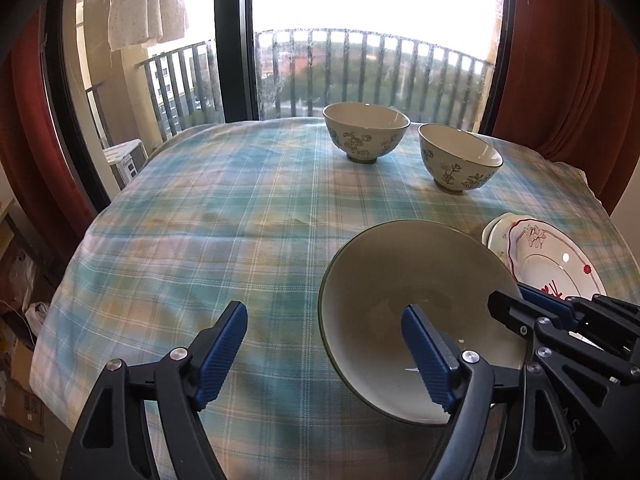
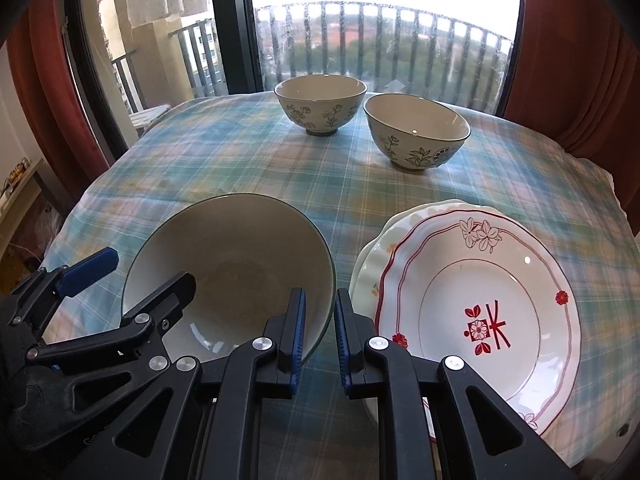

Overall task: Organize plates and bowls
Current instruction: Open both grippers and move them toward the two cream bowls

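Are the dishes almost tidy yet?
Partly. The plates already sit stacked. The right tool pinches the big bowl's rim; the left tool is open over its other side. Two small bowls still stand apart, unstacked.

The lower plate (image 2: 366, 268) showed only a pale scalloped sliver, the red-patterned plate (image 2: 480, 320) covering the rest, and that top plate's near edge slipped behind the right gripper (image 2: 320, 344). In the left wrist view the same plate (image 1: 556, 264) was cut off by that gripper's black linkage. The near rim of the large bowl (image 2: 228, 264) vanished behind both grippers' fingers. Beyond the window (image 1: 360, 20) the sky was blown out white, and the buildings behind the railing (image 1: 360, 64) were too hazy to make out.
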